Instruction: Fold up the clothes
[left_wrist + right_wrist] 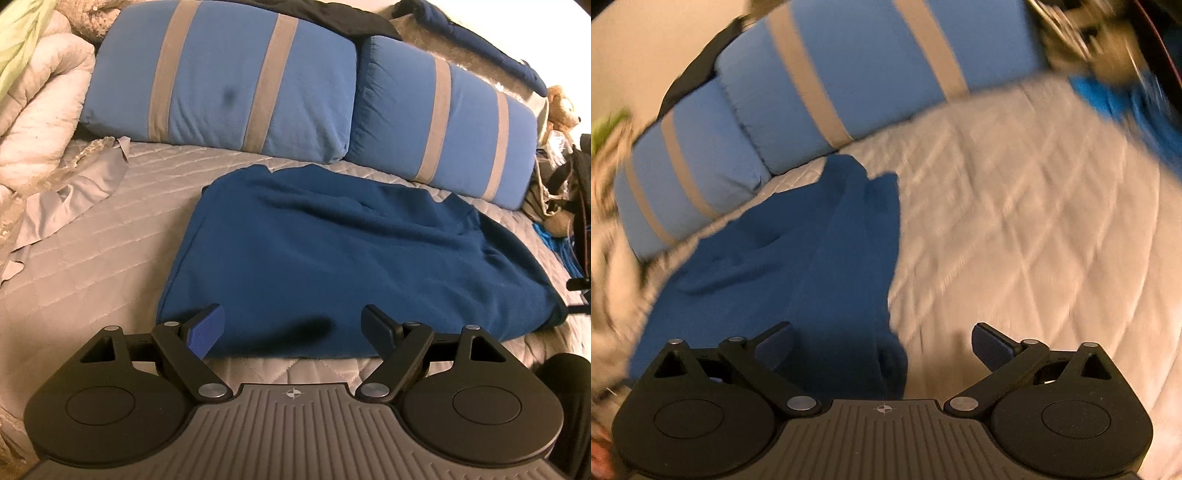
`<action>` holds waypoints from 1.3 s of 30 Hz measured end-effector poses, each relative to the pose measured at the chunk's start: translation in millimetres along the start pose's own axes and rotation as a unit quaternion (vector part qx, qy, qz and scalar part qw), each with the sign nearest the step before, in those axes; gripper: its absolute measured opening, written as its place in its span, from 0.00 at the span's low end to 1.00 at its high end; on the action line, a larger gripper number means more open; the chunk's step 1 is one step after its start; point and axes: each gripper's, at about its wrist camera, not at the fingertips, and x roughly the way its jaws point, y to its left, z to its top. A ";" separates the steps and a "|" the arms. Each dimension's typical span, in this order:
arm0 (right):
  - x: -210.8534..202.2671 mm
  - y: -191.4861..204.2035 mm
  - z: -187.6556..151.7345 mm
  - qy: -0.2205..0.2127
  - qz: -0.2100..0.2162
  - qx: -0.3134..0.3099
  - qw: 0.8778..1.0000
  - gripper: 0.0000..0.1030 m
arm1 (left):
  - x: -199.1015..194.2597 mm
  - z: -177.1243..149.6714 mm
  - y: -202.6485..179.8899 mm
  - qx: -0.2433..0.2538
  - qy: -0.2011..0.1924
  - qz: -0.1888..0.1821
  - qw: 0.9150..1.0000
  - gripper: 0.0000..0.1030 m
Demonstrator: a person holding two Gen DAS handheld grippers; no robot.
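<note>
Warm, yellowish indoor light fills the room, moderately bright. The left wrist view is mostly sharp, though the fisheye bends the bed [92,266] and pillows [229,77] into curves near the edges, and the far right corner blows out to white. A soft dark shadow lies on the blue garment [332,240] between the fingers. The right wrist view is heavily motion-smeared, worst toward its left and upper right edges.
</note>
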 end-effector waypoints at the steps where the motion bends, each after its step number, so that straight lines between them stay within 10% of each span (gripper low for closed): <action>1: 0.1 -7.7 -3.3 0.007 0.020 0.029 0.999 0.93 | 0.5 -0.1 -0.1 0.001 0.001 -0.001 1.000 0.79; 8: 8.7 -35.9 -27.3 0.038 0.117 0.181 0.976 0.82 | 2.7 -0.6 -0.4 0.001 0.004 0.001 1.000 0.79; 24: 38.2 -39.2 -37.8 -0.009 0.126 0.256 0.958 0.47 | 6.2 -0.3 -0.5 0.000 0.018 0.010 1.000 0.79; 29: 41.2 -28.7 -26.9 0.004 0.106 0.239 0.965 0.19 | 8.7 0.1 0.0 -0.002 0.028 0.009 1.000 0.79; 39: -6.4 49.6 23.3 -0.055 0.160 0.089 0.982 0.16 | 4.7 -1.2 1.8 -0.011 0.017 0.003 1.000 0.79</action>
